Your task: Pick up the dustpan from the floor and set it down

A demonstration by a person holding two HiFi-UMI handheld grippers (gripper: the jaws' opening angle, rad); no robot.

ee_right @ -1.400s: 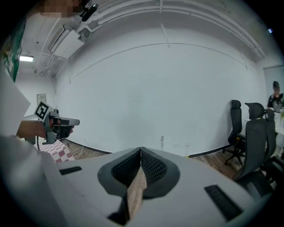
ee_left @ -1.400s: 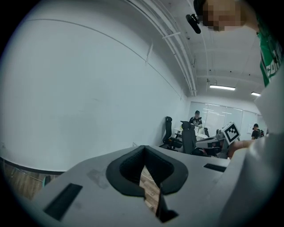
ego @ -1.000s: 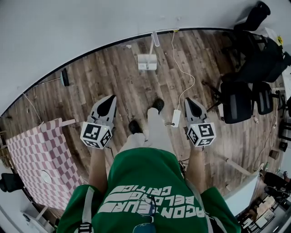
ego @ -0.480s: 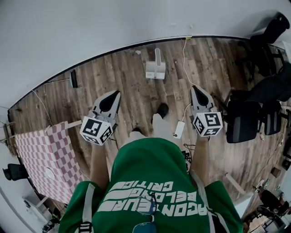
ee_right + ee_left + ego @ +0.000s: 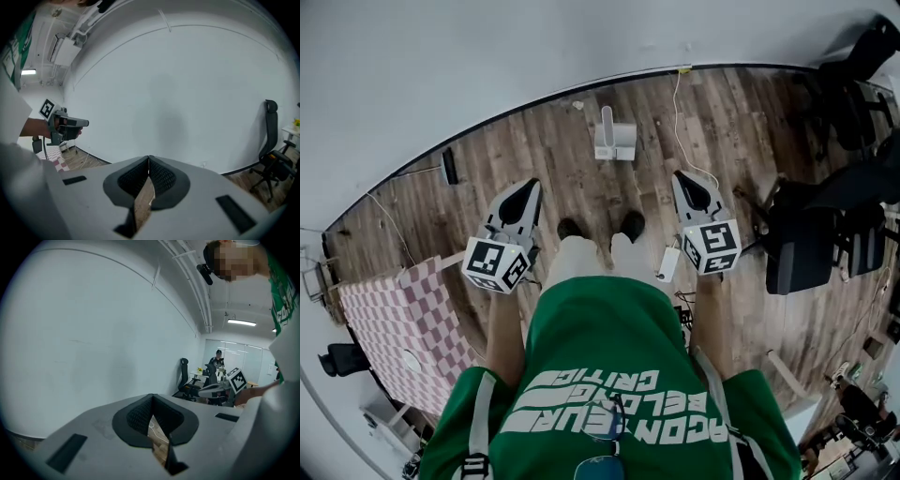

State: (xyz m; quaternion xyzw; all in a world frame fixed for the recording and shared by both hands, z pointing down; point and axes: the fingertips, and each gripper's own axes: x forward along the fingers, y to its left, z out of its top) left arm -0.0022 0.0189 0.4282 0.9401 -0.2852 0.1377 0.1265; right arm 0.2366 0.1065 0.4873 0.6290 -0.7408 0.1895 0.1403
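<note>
Two grippers are carried low in front of the person and neither holds anything, so the step in hand looks like the approach, with the pick-up not yet begun. At far left a pink-and-white checked cloth (image 5: pixel 384 314) lies flat, soft and matte; I cannot tell what it covers. The left hand-held gripper (image 5: pixel 528 190) is a pale grey moulded shell tapering to a point, and its ribbed black pads are pressed together at the tip with nothing between them. Ahead of the person's feet stands the dustpan (image 5: pixel 615 141), on the floor (image 5: pixel 516 150) of brown wood-grain planks and close to the dark skirting of the plain white wall (image 5: pixel 487 47). It looks like smooth, light-coloured plastic, a boxy pan with a slim upright handle, well apart from both grippers. A thin white cable (image 5: pixel 677 108) trails over the planks just to its right. The right hand-held gripper (image 5: pixel 682 180) is likewise closed tip to tip and empty. Black office chairs (image 5: pixel 811 239) crowd the far right. The next move probably calls for stepping closer and bending down, spreading one gripper's jaws, and lining them up on the narrow handle, which should give a firmer pinch than the wide pan.
</note>
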